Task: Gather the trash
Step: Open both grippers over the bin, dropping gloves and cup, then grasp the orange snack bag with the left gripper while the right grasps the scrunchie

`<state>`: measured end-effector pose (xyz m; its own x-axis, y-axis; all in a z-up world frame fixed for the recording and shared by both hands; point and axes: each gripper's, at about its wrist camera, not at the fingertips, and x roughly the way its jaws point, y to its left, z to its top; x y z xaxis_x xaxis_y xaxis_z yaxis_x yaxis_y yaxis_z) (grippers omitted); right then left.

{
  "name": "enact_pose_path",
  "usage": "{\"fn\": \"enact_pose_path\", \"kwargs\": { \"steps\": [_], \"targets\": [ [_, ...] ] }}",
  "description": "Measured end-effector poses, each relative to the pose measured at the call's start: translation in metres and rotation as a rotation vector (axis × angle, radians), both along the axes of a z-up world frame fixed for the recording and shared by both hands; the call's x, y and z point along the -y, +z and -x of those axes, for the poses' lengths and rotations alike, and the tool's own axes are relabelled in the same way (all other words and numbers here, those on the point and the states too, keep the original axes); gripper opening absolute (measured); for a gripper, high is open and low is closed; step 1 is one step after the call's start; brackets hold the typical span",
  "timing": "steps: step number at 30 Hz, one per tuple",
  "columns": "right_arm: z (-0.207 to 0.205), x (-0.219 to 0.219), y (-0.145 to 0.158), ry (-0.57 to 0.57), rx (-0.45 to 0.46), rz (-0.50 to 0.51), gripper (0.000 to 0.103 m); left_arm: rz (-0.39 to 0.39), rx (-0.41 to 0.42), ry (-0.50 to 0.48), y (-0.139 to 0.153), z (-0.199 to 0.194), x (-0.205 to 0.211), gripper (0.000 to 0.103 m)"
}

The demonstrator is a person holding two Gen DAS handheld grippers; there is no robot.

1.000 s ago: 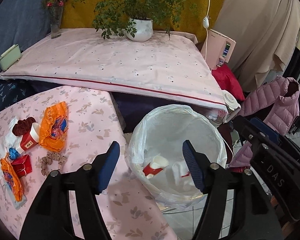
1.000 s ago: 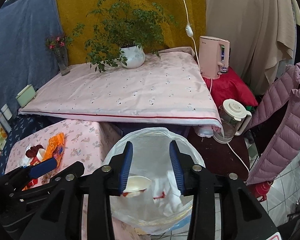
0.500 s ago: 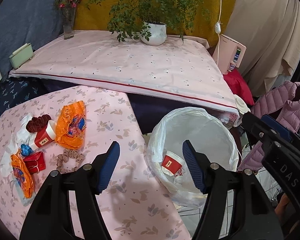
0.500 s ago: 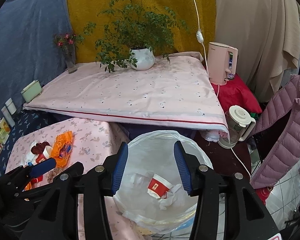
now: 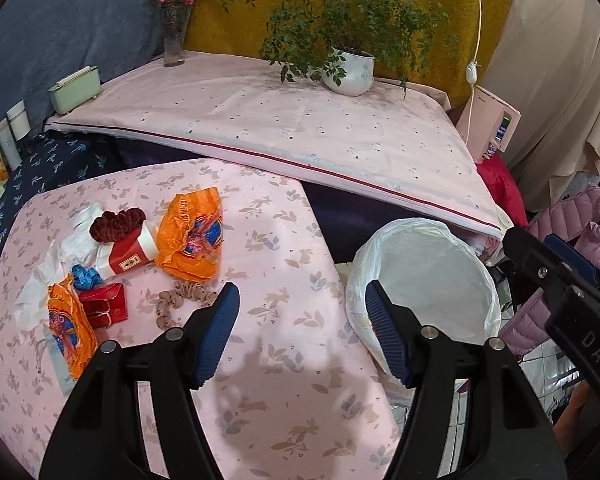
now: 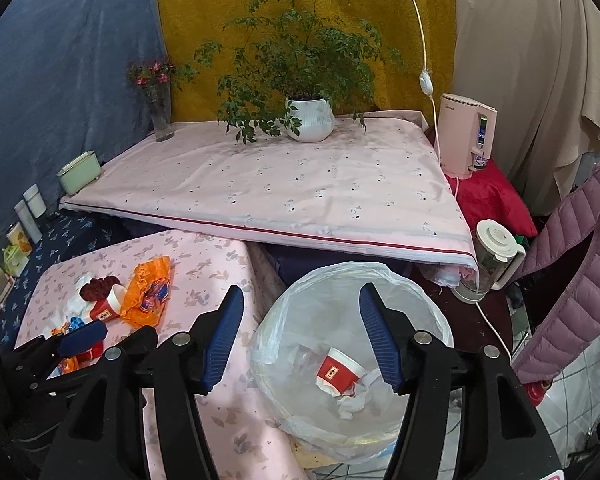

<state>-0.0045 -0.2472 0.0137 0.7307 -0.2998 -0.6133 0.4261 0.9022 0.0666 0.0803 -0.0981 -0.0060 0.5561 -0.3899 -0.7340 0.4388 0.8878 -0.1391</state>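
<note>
Right gripper over the lined bin, jaws opening, nothing between them; red paper cup inside. Left gripper spread, empty, facing table litter.

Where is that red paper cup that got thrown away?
In the right wrist view, the red paper cup lies on its side inside the white-lined trash bin, beside crumpled white paper.
</note>
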Motion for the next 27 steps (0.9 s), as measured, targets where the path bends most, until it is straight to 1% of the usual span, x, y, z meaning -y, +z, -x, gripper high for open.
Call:
{"fn": "enact_pose_path", "kwargs": {
  "steps": [7,9,13,17,21,27],
  "targets": [
    [-0.014,-0.033,-0.005,0.063,-0.013,-0.003,0.064,-0.007,0.003,0.083,-0.004,-0.007,-0.041,0.067],
    [-0.019,-0.044,-0.007,0.084,-0.017,-0.005,0.066,-0.011,-0.003,0.113,-0.007,-0.010,-0.055,0.071],
    [-0.030,-0.072,-0.013,0.133,-0.029,-0.009,0.067,-0.028,-0.018,0.176,-0.017,-0.018,-0.086,0.072],
    [-0.040,-0.096,-0.019,0.173,-0.038,-0.015,0.068,-0.040,-0.037,0.242,-0.028,-0.026,-0.120,0.078],
    [-0.051,-0.117,-0.032,0.206,-0.059,-0.030,0.071,-0.059,-0.056,0.307,-0.041,-0.034,-0.156,0.087],
    [-0.071,-0.144,-0.063,0.240,-0.114,-0.057,0.071,-0.076,-0.115,0.377,-0.067,-0.044,-0.199,0.088]
  ]
}}
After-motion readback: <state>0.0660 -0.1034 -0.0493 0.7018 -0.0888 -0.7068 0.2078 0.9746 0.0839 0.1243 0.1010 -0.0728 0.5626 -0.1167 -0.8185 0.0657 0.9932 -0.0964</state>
